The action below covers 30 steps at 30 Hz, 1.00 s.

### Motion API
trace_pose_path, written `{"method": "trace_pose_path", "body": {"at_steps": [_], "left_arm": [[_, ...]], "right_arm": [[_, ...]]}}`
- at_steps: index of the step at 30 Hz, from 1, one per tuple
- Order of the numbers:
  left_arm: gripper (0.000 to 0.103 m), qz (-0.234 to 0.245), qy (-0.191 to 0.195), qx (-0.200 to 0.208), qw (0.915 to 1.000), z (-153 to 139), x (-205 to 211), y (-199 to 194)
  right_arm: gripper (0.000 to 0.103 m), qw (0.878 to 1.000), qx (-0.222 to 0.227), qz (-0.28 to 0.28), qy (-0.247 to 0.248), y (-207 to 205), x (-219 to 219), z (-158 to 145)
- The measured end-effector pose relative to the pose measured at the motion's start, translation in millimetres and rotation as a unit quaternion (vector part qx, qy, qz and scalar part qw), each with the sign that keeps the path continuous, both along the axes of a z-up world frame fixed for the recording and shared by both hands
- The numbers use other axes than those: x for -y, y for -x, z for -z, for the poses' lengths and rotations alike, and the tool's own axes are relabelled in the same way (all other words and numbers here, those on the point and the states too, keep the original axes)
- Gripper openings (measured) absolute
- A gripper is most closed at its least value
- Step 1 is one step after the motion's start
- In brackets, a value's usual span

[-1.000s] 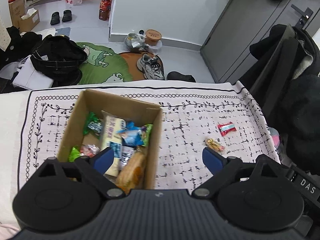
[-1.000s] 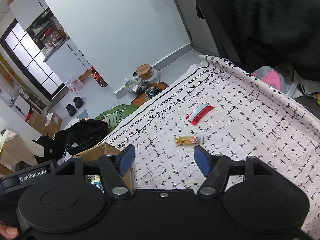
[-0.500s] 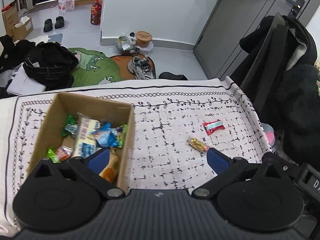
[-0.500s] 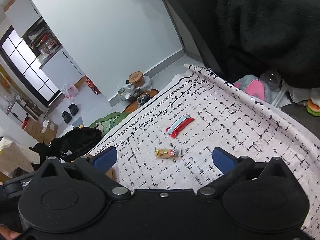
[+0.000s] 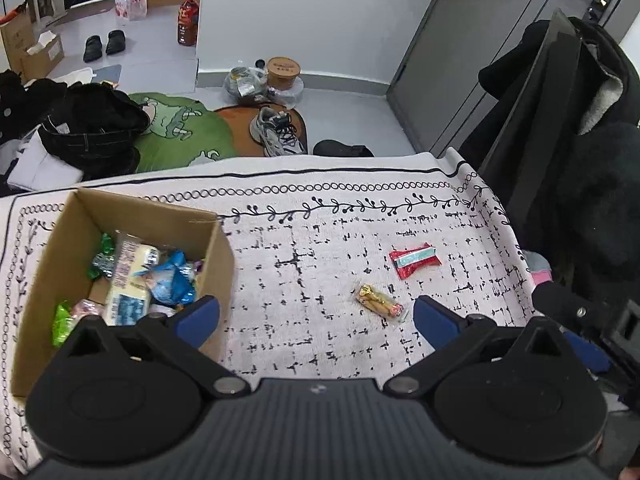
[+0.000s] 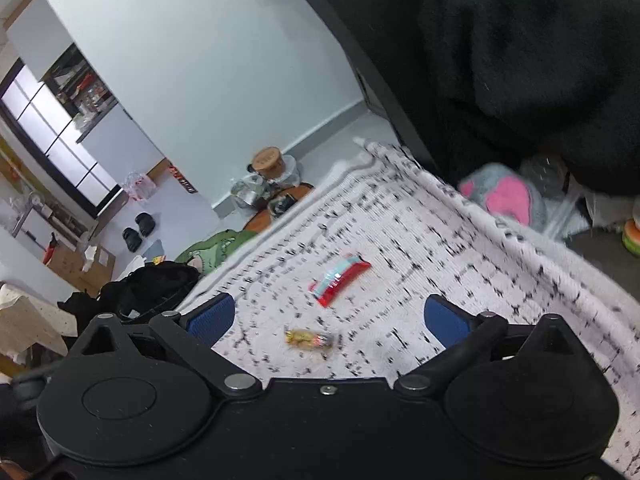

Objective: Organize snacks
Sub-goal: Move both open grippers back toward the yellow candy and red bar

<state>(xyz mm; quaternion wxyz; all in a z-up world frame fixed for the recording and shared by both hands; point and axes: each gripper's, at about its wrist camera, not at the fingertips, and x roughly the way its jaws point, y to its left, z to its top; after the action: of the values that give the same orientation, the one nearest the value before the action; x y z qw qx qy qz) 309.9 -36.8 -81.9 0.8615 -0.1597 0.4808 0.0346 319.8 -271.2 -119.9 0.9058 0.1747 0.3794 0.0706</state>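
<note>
A cardboard box [image 5: 218,240] holding several wrapped snacks stands at the left of the patterned cloth [image 5: 320,240]. Two snacks lie loose on the cloth: a red packet [image 5: 415,259] [image 6: 339,279] and a small gold-wrapped candy [image 5: 379,302] [image 6: 308,338]. My left gripper [image 5: 316,318] is open and empty, its left finger in front of the box's right wall and the candy just inside its right finger. My right gripper [image 6: 328,320] hangs over the two loose snacks with its jaws closing slightly; nothing is pressed between them, and the candy lies below the gap.
The cloth's right edge [image 6: 500,224] drops off beside dark clothing [image 5: 592,168] and a pink and grey plush [image 6: 504,196]. Beyond the far edge lie shoes [image 5: 276,132], a green rug [image 5: 180,132], a black bag [image 5: 92,128] and jars [image 5: 280,76] on the floor.
Both grippers have moved to the right across the cloth, away from the box and toward the loose snacks. The right gripper's jaws have spread wider than a second ago.
</note>
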Motion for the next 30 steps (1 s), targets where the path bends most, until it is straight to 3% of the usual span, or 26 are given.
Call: {"method": "trace_pose_path", "body": {"at_steps": [3,6,9,14,22,30], "left_arm": [[0.103,0.002,-0.002,0.003,1.0000,8.5,7.3,-6.1],[0.101,0.004,0.010,0.000,0.9999,20.1,12.2,-13.7],[0.096,0.001,0.020,-0.007,0.9998,32.0,16.5,-23.1],[0.073,0.010,0.039,-0.026,0.9988,50.5,28.6,-40.5],[0.047,0.013,0.061,-0.062,0.9961,85.5,48.2,-63.3],[0.041,0.008,0.072,-0.080,0.9942,110.6,59.5,-81.8]], "right_arm": [[0.080,0.999,-0.030,0.014,-0.019,-11.8,4.6,16.0],[0.074,0.998,-0.040,0.024,-0.038,-22.7,7.9,22.6],[0.070,0.997,-0.043,0.033,-0.049,-30.7,11.0,27.5],[0.066,0.995,-0.065,0.051,-0.062,-41.1,18.2,40.3],[0.065,0.991,-0.093,0.050,-0.077,-53.7,21.4,55.0],[0.061,0.989,-0.110,0.043,-0.085,-62.9,18.2,67.2]]}}
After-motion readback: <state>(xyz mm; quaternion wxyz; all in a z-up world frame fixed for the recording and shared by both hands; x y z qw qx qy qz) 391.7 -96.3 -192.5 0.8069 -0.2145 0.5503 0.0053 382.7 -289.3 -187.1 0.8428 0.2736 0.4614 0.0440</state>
